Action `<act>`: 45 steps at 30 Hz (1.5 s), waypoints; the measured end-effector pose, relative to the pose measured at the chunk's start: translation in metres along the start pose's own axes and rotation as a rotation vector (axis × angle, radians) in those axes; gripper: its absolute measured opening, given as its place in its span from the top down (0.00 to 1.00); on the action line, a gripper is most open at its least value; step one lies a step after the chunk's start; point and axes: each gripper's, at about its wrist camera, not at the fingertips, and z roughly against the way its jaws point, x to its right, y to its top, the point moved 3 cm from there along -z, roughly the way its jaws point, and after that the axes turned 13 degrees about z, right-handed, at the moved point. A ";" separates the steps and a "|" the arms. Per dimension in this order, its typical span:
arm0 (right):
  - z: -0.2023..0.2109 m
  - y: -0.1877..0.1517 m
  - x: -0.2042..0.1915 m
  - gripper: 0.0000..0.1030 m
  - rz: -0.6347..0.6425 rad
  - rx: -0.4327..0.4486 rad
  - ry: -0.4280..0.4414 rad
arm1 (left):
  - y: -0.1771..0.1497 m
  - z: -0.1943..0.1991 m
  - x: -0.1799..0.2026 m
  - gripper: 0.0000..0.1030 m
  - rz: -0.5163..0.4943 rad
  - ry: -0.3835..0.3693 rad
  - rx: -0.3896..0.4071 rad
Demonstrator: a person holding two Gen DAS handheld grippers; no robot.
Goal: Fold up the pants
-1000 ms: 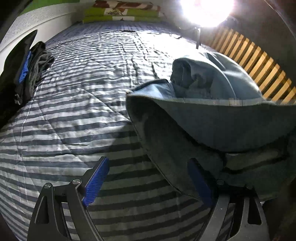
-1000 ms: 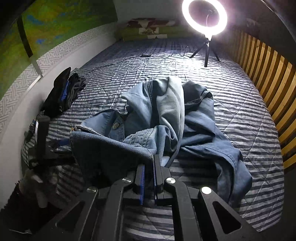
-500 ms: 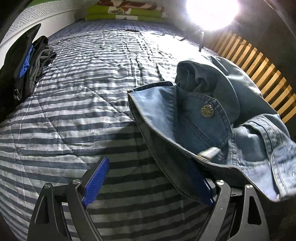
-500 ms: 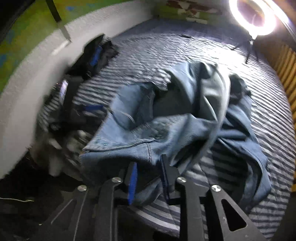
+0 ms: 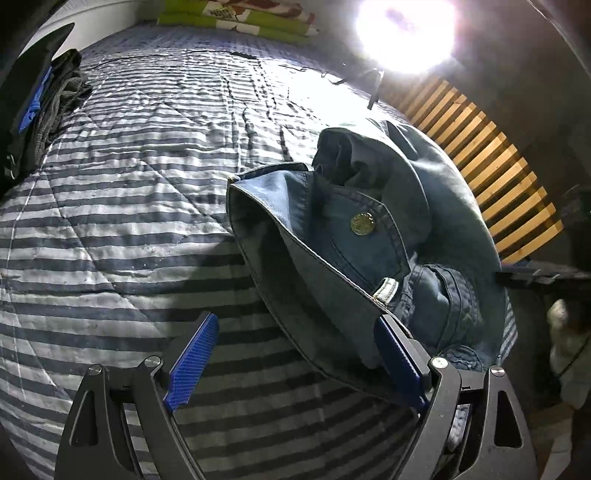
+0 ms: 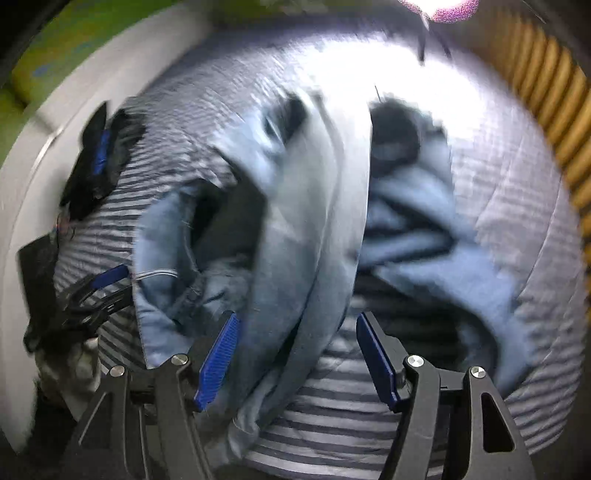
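Left tongs (image 5: 295, 362): spread wide, pinching nothing. Waistband edge of the jeans (image 5: 369, 236) draped across the right-hand pad (image 5: 397, 356) at about 4 o'clock, resting against it rather than clamped; left-hand pad (image 5: 192, 365) bare over the striped quilt (image 5: 129, 221). Probably held this way to slip one finger under the band before taking a fresh grip on the waist.

Right tongs (image 6: 295, 363): jaws opening, a pale leg or fold of the jeans (image 6: 306, 221) running down between the pads, close against the left pad (image 6: 218, 360) and clear of the right one (image 6: 375, 362). No squeeze visible, so cloth apparently being let go, likely to drop the bundle onto the bed for spreading.

Outward, in the left wrist view: brass button (image 5: 362, 224) at 2 o'clock of the tongs on the open fly flap, belt loop just below it, rest of the jeans heaped toward 2 o'clock. Nothing flat yet, so folding judged barely begun. Dark clothes (image 5: 44, 107) at 10 o'clock by the wall, green pillows (image 5: 236, 22) at 12, ring light (image 5: 406, 33) at 1, wooden slats (image 5: 491, 177) at 2 to 3.

Hard to make out: right wrist view heavily smeared, seams and hems unreadable, other tongs only a dark shape at 9 o'clock. Legs' layout lost in the heap; ring light blown out; pale object at the far right edge of the left view unidentifiable.
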 end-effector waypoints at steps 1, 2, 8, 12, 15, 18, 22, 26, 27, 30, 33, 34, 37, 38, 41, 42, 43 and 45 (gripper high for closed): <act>-0.012 -0.003 0.000 0.40 -0.024 -0.027 0.051 | 0.001 0.002 -0.001 0.14 -0.004 0.006 0.009; -0.022 -0.007 -0.004 0.40 -0.022 -0.059 0.076 | 0.003 0.003 -0.002 0.14 -0.009 0.015 0.017; -0.025 -0.005 -0.038 0.87 0.096 -0.057 0.066 | 0.020 0.027 -0.026 0.14 0.041 0.045 0.096; 0.013 0.049 -0.062 0.92 0.137 0.082 0.109 | 0.039 0.049 -0.053 0.14 0.117 0.061 0.158; 0.045 0.110 -0.093 0.93 0.216 0.221 0.128 | 0.052 0.062 -0.075 0.14 0.184 0.064 0.193; 0.063 0.180 -0.126 0.93 0.273 0.344 0.146 | 0.064 0.072 -0.096 0.14 0.242 0.078 0.225; 0.029 0.269 -0.147 0.71 0.269 0.386 0.058 | 0.078 0.079 -0.122 0.14 0.300 0.132 0.258; -0.008 0.282 -0.126 0.63 0.196 0.333 0.111 | 0.083 0.083 -0.138 0.14 0.331 0.144 0.265; -0.011 0.275 -0.117 0.62 0.190 0.332 0.130 | 0.085 0.082 -0.140 0.14 0.330 0.153 0.267; -0.036 0.248 -0.094 0.61 0.181 0.280 0.097 | 0.088 0.072 -0.145 0.14 0.329 0.162 0.241; -0.060 0.217 -0.081 0.58 0.189 0.208 0.119 | 0.088 0.058 -0.142 0.14 0.326 0.160 0.207; -0.067 0.205 -0.080 0.56 0.202 0.188 0.103 | 0.087 0.053 -0.140 0.14 0.321 0.164 0.198; -0.075 0.174 -0.075 0.54 0.218 0.166 0.042 | 0.084 0.036 -0.129 0.14 0.291 0.171 0.169; -0.076 0.166 -0.074 0.53 0.223 0.169 0.027 | 0.081 0.031 -0.124 0.14 0.282 0.172 0.159; -0.088 0.156 -0.080 0.60 0.281 0.140 -0.026 | 0.076 0.013 -0.114 0.14 0.262 0.172 0.118; -0.092 0.153 -0.083 0.74 0.307 0.120 -0.049 | 0.074 0.009 -0.112 0.14 0.260 0.170 0.108; -0.092 0.149 -0.083 0.97 0.320 0.110 -0.052 | 0.072 0.006 -0.110 0.14 0.261 0.168 0.098; -0.086 0.147 -0.083 0.96 0.300 0.123 -0.015 | 0.069 0.001 -0.108 0.14 0.261 0.157 0.086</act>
